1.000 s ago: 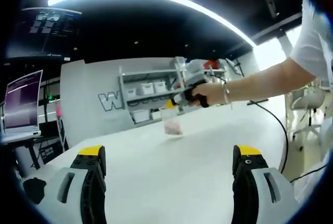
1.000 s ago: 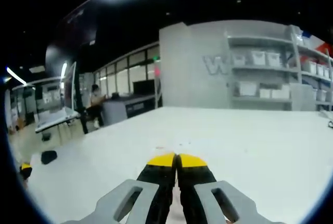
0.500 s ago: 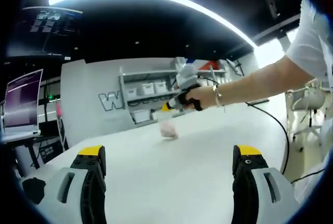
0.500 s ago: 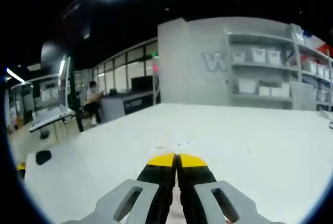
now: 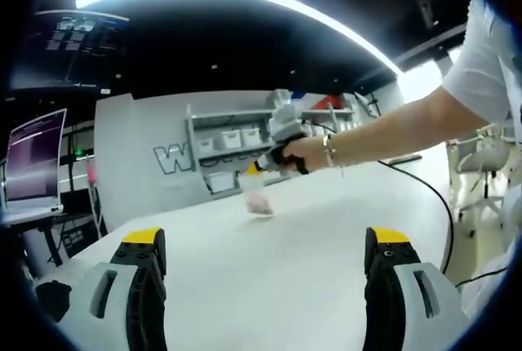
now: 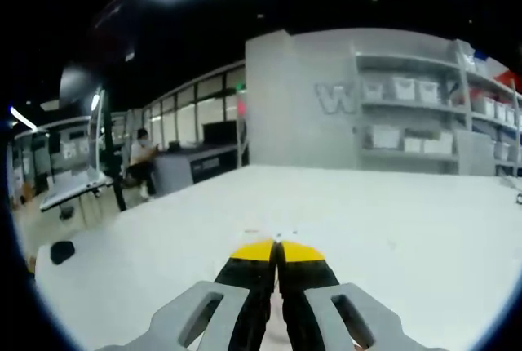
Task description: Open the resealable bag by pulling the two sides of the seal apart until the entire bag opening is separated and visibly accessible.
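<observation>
We are holding bag in clenched right gripper at 12 o'clock above counter; left gripper released, needing to pinch opposite seal side next.

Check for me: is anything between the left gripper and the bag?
Nothing visible. Bare white table runs from the open left gripper to the bag, which hangs from the shut right gripper farther along the table.

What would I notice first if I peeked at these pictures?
Probably the right gripper far across the white table, dangling a small clear bag with something pink inside. Close up, the left gripper has its yellow-tipped jaws spread wide over the table.
</observation>
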